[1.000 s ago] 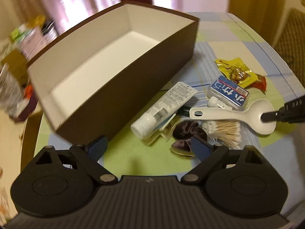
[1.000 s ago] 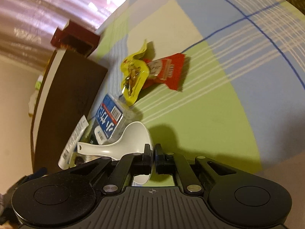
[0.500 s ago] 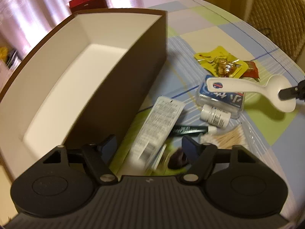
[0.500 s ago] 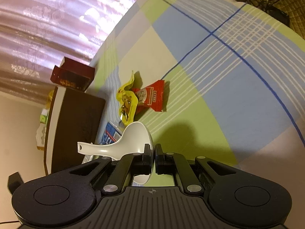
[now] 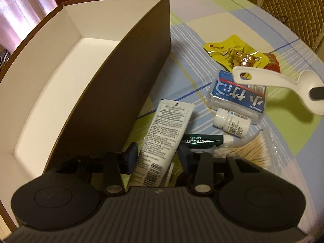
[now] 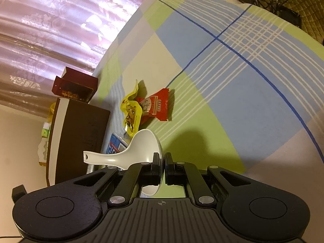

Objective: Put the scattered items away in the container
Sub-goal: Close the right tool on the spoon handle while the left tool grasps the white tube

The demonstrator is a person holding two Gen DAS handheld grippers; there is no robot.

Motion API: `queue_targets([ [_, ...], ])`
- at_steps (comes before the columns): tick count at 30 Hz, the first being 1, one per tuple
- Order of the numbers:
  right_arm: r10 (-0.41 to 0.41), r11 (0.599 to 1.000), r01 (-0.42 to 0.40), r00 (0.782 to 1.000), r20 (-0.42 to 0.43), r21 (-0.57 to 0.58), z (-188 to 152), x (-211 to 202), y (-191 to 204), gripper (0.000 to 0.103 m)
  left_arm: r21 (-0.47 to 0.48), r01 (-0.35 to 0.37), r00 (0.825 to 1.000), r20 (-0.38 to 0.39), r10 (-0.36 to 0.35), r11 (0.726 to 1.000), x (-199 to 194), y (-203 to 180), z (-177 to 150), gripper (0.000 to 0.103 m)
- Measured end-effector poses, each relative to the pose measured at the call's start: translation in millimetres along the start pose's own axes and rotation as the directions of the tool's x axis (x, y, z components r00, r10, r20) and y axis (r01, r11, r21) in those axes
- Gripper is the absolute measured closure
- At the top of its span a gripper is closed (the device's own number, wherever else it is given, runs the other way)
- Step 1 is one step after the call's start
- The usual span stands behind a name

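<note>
Left gripper (image 5: 157, 155) moved in over the white printed tube (image 5: 162, 135), jaws closing around it beside the brown box's (image 5: 113, 93) near wall, right gripper (image 6: 162, 167) clamped on lifted white plastic spoon (image 6: 139, 147), right of box

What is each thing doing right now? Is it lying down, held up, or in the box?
brown box: open, nothing inside.
white tube: lying outside the box, between the closing jaws of the left gripper.
white spoon: held off the table, right gripper shut on its bowl.
small white bottle: lying on its side, capped.
lip gel tube: lying flat.
cotton swabs: lying in a clear bag.
</note>
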State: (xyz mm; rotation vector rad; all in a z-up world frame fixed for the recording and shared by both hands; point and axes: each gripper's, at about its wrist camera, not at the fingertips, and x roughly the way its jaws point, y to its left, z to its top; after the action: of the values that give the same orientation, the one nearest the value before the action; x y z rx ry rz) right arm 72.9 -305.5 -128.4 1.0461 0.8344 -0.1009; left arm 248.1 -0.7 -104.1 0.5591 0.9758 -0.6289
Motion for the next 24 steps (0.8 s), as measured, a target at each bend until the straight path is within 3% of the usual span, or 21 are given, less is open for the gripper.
queue_targets([
  [13, 0.059, 0.997, -0.06, 0.998, -0.019, -0.047, 0, 1, 19, 0.097, -0.14, -0.008, 0.991, 0.13, 0.026, 0.99, -71, 8, -28, 0.073],
  [24, 0.108, 0.988, -0.112, 0.993, -0.038, -0.104, -1, -2, 43, 0.097, -0.219, -0.022, 0.966, 0.248, 0.078, 0.975, -132, 11, -42, 0.073],
])
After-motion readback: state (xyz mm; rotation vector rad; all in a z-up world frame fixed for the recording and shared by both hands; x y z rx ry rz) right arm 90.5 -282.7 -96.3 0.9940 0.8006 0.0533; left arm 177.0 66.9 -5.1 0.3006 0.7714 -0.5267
